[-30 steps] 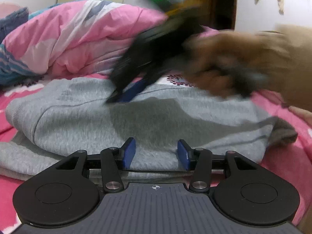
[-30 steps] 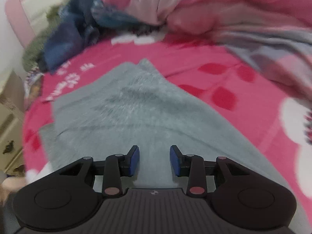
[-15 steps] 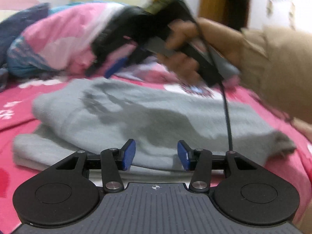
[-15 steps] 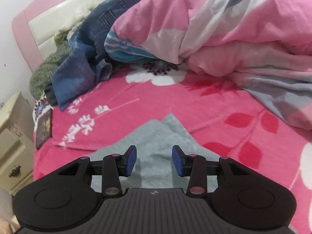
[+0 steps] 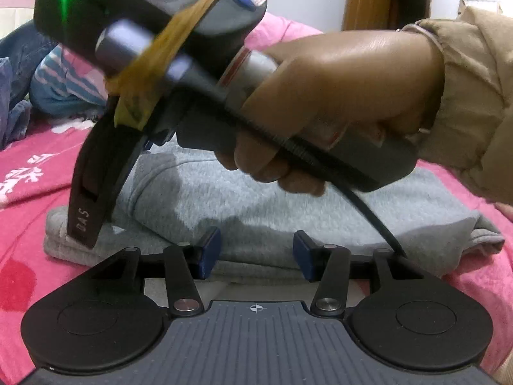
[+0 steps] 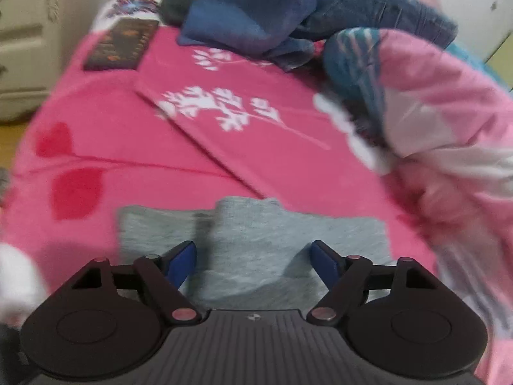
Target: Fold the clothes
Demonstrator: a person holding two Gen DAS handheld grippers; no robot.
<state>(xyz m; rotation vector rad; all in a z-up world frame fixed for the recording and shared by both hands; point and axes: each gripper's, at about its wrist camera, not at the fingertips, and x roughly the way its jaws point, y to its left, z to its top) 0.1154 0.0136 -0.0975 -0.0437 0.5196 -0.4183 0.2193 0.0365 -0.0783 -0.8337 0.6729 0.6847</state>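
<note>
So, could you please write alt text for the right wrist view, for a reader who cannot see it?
The right tongs, jaws opening with nothing between them, hover over a folded grey garment on a pink floral bedsheet. Beyond lie crumpled blue jeans, a pink and white duvet at right, and a cream nightstand at left.

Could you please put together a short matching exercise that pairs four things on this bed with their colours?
Things:
1. folded sweater
2. bed sheet
3. jeans
4. person's sleeve

Colours:
A. tan
B. grey
C. dark blue denim
D. bright pink with white flower prints

Pairs: 1-B, 2-D, 3-C, 4-A
</note>
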